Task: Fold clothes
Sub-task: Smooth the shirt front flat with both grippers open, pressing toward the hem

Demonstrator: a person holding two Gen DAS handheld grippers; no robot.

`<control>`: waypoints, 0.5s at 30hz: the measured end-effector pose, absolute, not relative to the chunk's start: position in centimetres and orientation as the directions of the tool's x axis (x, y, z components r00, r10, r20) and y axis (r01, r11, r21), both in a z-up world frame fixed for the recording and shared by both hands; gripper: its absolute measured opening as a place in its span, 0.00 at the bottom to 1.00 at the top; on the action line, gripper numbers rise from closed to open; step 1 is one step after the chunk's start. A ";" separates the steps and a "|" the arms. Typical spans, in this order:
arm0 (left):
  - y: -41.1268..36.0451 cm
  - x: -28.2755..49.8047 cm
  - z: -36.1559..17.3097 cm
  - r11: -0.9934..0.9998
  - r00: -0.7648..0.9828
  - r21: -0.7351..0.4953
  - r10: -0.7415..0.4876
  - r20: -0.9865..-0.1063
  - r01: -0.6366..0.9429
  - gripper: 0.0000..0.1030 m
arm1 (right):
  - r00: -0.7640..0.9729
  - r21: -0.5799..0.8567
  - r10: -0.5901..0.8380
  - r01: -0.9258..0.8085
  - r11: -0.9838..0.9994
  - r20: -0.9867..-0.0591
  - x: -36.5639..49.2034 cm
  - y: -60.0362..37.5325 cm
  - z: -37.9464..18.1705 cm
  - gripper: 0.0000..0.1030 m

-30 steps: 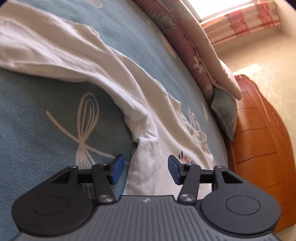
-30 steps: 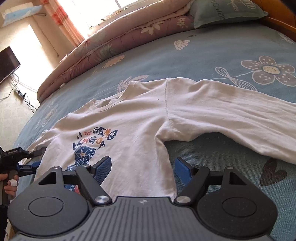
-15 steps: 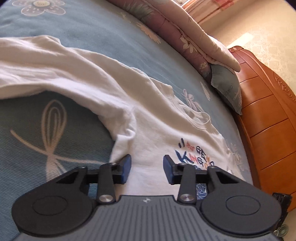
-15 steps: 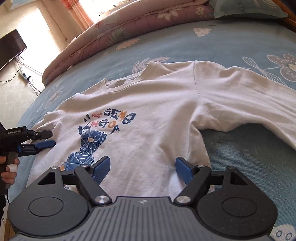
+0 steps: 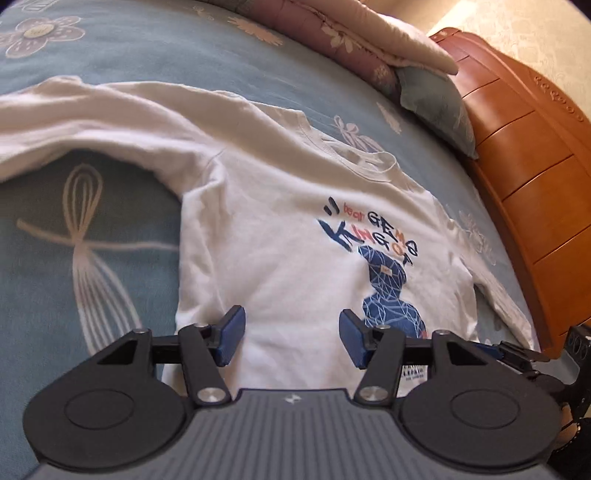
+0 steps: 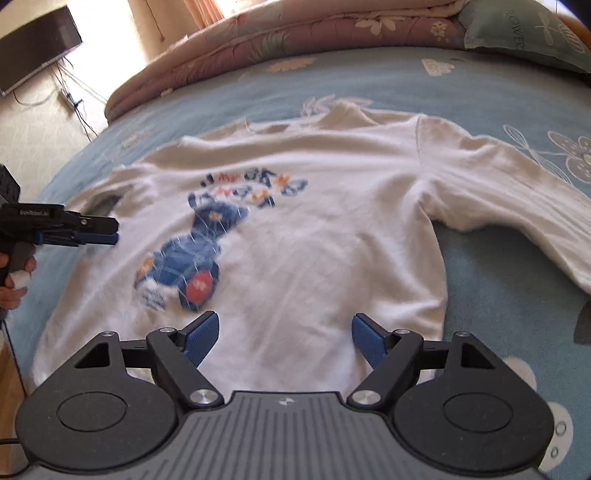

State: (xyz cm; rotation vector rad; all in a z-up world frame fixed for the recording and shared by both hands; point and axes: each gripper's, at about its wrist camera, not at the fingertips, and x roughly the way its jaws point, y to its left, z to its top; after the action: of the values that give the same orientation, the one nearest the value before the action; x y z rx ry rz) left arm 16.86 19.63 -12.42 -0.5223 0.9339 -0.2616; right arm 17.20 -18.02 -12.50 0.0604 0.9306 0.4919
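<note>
A white long-sleeved shirt [image 5: 280, 229] with a blue printed figure lies front up, spread on the blue bed sheet [image 5: 92, 258]. It also shows in the right wrist view [image 6: 332, 236]. My left gripper [image 5: 291, 338] is open and empty just above the shirt's hem. My right gripper [image 6: 284, 338] is open and empty above the hem on the other side. The left gripper also appears in the right wrist view [image 6: 92, 230], seen side-on at the shirt's left edge. One sleeve [image 6: 517, 206] stretches out to the right.
A folded pink floral quilt [image 6: 295, 40] and a green pillow [image 6: 524, 33] lie at the far side of the bed. An orange wooden bed frame [image 5: 535, 184] borders the mattress. A dark screen [image 6: 33, 70] and cables sit on the floor beyond.
Both grippers have moved along the shirt's hem, so the printed front now fills both views. The left jaws have opened wider than half a second ago.
</note>
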 end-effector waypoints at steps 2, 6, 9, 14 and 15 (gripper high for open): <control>19.7 14.3 -12.7 0.836 0.585 -0.548 -0.440 -0.681 -0.010 0.59 | 0.515 0.232 0.423 -0.395 0.889 -0.745 15.2 -18.6 -12.9 0.92; 18.9 12.3 -11.7 0.860 0.570 -0.509 -0.422 -0.706 0.006 0.58 | 0.536 0.162 0.387 -0.418 0.894 -0.750 11.9 -18.7 -13.2 1.00; 19.6 13.9 -10.9 0.869 0.594 -0.493 -0.384 -0.707 -0.026 0.58 | 0.559 0.094 0.329 -0.406 0.909 -0.761 11.4 -17.6 -13.4 1.00; 23.8 18.7 -11.6 0.816 0.683 -0.552 -0.305 -0.664 -0.172 0.57 | 0.567 0.101 0.301 -0.357 0.929 -0.767 11.8 -17.3 -13.3 1.00; 24.7 19.7 -11.8 0.801 0.698 -0.564 -0.287 -0.655 -0.200 0.57 | 0.568 0.108 0.305 -0.353 0.929 -0.765 11.8 -17.4 -13.3 1.00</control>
State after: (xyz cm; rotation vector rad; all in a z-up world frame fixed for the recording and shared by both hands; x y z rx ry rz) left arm 19.72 24.65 -11.76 -0.6580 0.8115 -0.0531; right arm 11.78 -17.38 -13.26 -0.0592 0.8862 0.3865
